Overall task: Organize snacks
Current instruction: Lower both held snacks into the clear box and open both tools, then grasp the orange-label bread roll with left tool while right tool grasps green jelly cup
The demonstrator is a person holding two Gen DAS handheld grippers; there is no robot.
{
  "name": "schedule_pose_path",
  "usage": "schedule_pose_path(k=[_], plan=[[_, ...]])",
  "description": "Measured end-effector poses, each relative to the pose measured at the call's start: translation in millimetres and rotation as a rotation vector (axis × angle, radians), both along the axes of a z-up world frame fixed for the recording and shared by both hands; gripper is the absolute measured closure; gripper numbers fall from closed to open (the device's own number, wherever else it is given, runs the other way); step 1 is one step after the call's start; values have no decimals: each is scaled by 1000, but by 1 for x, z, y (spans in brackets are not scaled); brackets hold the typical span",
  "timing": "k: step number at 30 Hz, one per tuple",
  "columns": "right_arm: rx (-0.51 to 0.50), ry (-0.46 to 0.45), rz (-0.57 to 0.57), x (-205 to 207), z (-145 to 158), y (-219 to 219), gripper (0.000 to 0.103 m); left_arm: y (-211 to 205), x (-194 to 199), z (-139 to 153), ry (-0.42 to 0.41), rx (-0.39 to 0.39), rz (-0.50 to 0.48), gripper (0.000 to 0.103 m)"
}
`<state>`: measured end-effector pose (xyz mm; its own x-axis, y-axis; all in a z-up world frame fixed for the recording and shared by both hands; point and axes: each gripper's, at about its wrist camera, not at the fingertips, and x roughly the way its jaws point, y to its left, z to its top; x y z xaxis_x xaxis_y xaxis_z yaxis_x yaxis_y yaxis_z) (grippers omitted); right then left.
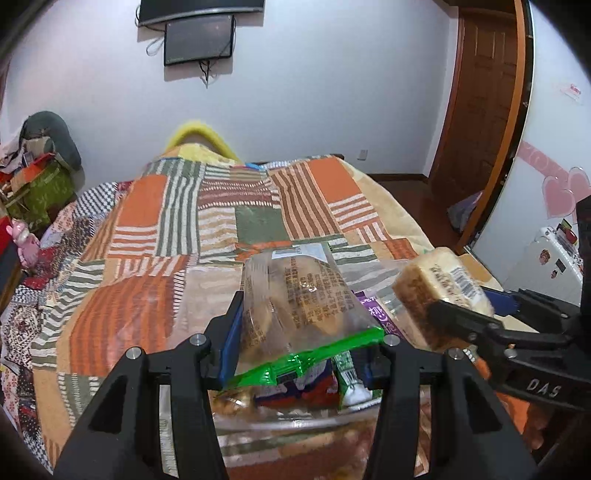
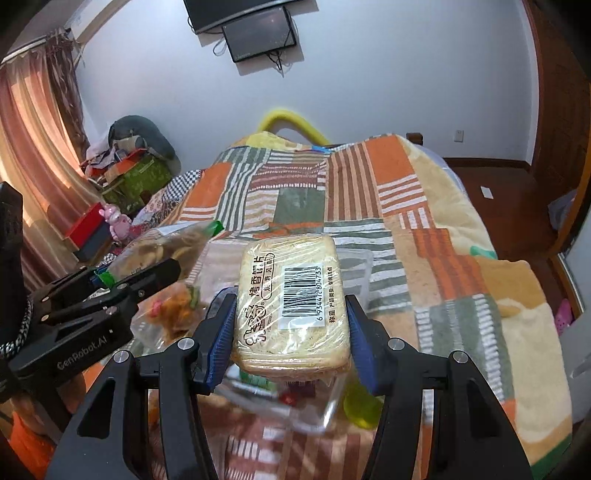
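The right gripper (image 2: 291, 328) pinches a wrapped toast block (image 2: 291, 299) between its blue fingers (image 2: 221, 332) at the centre of its own view; the block's white label carries a barcode with 6 934472 804733 and Chinese print beside it. The left gripper (image 1: 299, 343) pinches a clear bag (image 1: 295, 295) of round buns with a green seal, Chinese text running across the film and a small barcode label at its far end. "DAS" reads on the right gripper's body at lower right of the left view, "GenRobot.AI" on the left gripper's body at lower left of the right view. Both packs hang over a clear box (image 2: 332, 402) of mixed snacks — partly hidden by them — on the bed's patchwork blanket (image 1: 166, 229). Two dark screens (image 2: 258, 35) hang on the wall at the top.
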<state>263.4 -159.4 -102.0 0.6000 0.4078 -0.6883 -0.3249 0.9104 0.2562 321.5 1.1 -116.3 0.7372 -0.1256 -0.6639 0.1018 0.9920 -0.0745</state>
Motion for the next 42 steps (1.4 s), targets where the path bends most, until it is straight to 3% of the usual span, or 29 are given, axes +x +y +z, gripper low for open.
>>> schedule_pose_path(k=[7, 15, 20, 29, 42], plan=[[-15, 42, 30, 22, -14, 14, 51, 1, 25, -28, 63, -5, -6, 53], [-22, 58, 42, 29, -18, 17, 50, 6, 32, -36, 77, -10, 11, 51], [-25, 37, 52, 22, -7, 9, 46, 0, 19, -23, 29, 47, -1, 43], [-44, 31, 4, 2, 0, -30, 46, 8, -10, -1, 5, 22, -6, 37], [-106, 180, -13, -19, -52, -66, 46, 25, -43, -18, 63, 56, 15, 33]])
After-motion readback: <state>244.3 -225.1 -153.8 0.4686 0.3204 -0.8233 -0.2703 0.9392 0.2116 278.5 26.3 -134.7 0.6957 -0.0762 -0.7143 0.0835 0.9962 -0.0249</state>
